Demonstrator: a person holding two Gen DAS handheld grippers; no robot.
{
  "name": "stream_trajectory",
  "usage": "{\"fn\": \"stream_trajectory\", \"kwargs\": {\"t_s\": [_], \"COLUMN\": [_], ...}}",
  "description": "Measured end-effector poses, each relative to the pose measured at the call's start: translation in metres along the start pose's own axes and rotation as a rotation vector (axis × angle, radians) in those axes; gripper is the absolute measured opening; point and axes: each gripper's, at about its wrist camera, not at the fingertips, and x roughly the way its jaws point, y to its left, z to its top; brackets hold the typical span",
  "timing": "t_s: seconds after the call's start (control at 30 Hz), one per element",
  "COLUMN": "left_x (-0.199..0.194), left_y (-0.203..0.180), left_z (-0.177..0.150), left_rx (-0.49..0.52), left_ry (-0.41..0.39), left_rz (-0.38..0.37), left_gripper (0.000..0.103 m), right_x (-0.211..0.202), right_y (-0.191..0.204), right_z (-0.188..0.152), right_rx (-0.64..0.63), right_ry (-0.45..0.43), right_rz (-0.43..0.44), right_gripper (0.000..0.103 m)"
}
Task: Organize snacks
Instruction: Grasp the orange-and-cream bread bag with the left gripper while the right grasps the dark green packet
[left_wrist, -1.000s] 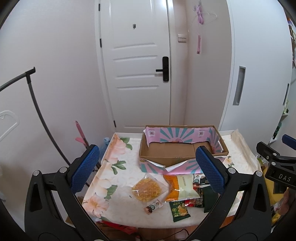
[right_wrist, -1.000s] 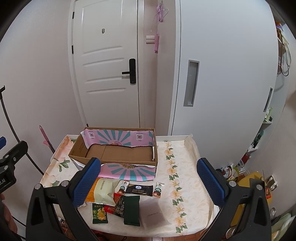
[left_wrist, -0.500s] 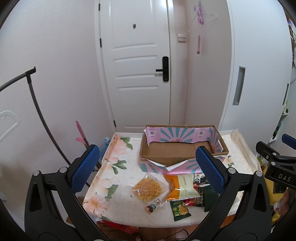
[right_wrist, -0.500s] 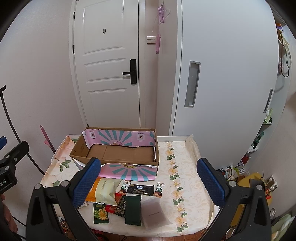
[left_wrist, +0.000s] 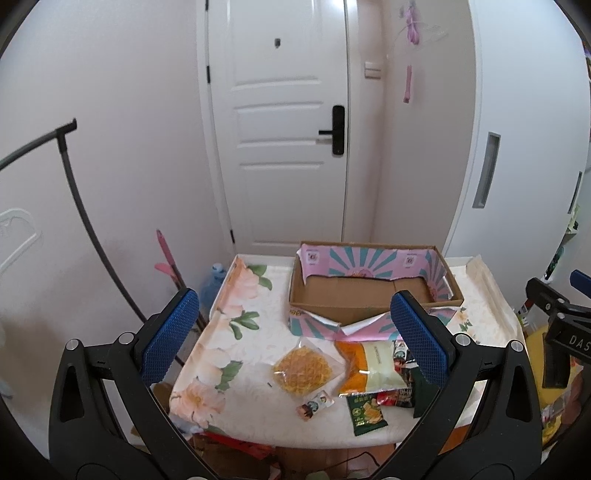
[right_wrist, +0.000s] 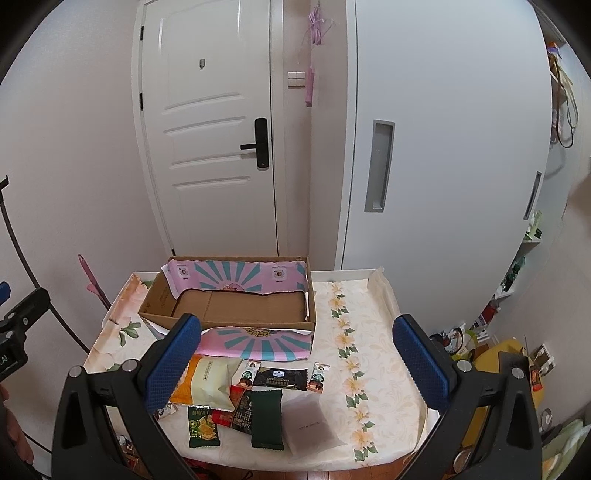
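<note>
While I am holding both tools above the table (right_wrist: 373, 332), the left gripper (left_wrist: 295, 339) and right gripper (right_wrist: 295, 354) are spread wide, gripping nothing. Snack packets (right_wrist: 240, 391) are lying just in front of the cardboard box (right_wrist: 236, 306), with a waffle bag (left_wrist: 301, 369) to their left.

We hold our left gripper (left_wrist: 295, 328) level and raised, its two blue-padded fingers (left_wrist: 170, 334) spread wide with nothing between them. Our right gripper (right_wrist: 297, 354) hangs just the same, fingers (right_wrist: 419, 362) parted wide and bare. Each gripper's black frame shows at the edge of the other's view, so we carry them side by side.
</note>
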Motion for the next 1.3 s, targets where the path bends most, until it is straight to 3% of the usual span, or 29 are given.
{"fn": "stream_trajectory", "kwargs": {"t_s": [0.4,0.67,0.83,1.3], "left_x": [0.054,0.112,0.159,0.232], "left_y": [0.014,-0.021,-0.054,-0.097], "left_z": [-0.030,-0.051,-0.073,-0.114], "left_rx": [-0.012,0.050,0.066,0.149], "left_ry": [0.202,0.343,0.446,0.599], "left_rz": [-0.071,-0.199,-0.241,-0.268], "left_gripper": [0.103,0.103,0.103,0.103], "right_x": [0.032,0.063,0.083,0.128], "right_y": [-0.005,-0.006,-0.010,0.017], "right_z": [-0.023,-0.059,-0.088,-0.163], "right_rx": [0.026,0.033,0.050,-0.061], "right_ry": [0.122,0.222,0.265,0.256], "right_rz": [-0.008,-0.030,-0.023,-0.046], "right_gripper": [0.103,0.103,0.103,0.103]}}
